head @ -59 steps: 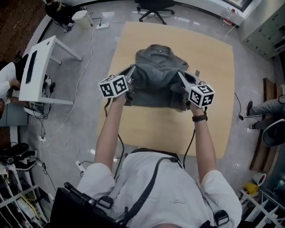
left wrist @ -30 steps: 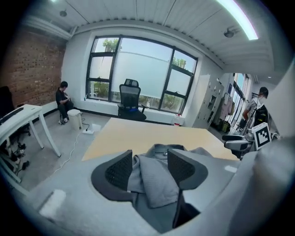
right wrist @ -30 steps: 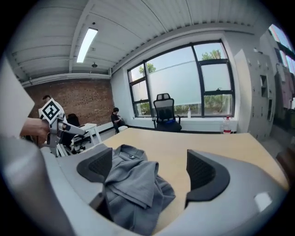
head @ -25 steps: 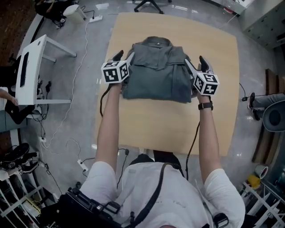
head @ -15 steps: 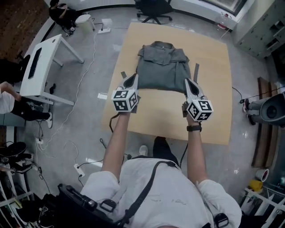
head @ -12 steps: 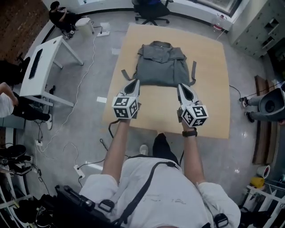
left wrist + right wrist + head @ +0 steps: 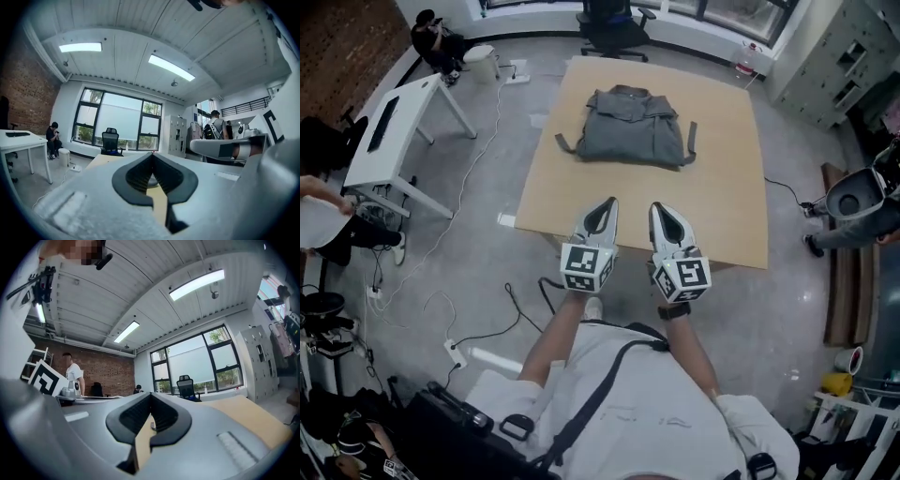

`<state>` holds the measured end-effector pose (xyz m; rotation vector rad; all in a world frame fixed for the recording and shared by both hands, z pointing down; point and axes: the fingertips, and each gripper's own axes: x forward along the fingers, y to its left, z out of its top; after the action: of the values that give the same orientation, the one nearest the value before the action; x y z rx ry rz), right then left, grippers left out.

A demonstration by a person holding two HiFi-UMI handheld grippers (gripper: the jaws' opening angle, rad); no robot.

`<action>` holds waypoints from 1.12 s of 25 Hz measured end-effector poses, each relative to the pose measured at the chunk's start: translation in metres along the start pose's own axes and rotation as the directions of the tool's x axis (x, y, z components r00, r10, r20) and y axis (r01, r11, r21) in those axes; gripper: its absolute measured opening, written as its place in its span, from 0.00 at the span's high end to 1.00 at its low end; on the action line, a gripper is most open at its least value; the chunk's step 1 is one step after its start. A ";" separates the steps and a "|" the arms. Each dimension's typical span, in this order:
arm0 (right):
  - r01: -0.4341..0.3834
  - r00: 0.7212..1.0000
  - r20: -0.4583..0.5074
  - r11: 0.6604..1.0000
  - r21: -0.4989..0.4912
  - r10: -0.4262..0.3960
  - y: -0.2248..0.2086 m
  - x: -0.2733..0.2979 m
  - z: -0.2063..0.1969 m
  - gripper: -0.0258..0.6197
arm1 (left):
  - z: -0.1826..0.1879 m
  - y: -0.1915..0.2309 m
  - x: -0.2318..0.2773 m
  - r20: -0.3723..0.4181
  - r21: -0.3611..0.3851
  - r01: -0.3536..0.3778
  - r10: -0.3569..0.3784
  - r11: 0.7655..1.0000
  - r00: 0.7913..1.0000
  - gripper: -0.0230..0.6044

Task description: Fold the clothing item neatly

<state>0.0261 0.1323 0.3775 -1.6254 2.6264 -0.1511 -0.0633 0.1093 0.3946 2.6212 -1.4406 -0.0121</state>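
With the left gripper (image 7: pixel 607 202) and right gripper (image 7: pixel 660 207) empty, fingers (image 7: pixel 135 176) pressed together, the folded clothing item (image 7: pixel 628 127) lies well ahead of them on the surface (image 7: pixel 717 220) (nothing pinning it), so its protruding side strips (image 7: pixel 691 142), left untucked, could spoil the neatness.

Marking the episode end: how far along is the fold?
Done: the grey garment lies folded in a compact rectangle on the far half of the table. In hand: nothing; left gripper and right gripper hang by its near edge, jaws together, empty. Left: perhaps tucking the two strips poking out sideways.
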 end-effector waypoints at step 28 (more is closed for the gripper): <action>-0.003 1.000 0.018 0.994 -0.110 0.005 0.026 -0.134 0.047 0.95 | 0.054 -0.072 -0.124 0.100 0.085 -0.204 0.196 0.975 0.976 0.97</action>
<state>0.0669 0.2612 0.3269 -1.6445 2.6680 0.0090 -0.0743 0.2442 0.3230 2.5653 -1.7729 -0.0419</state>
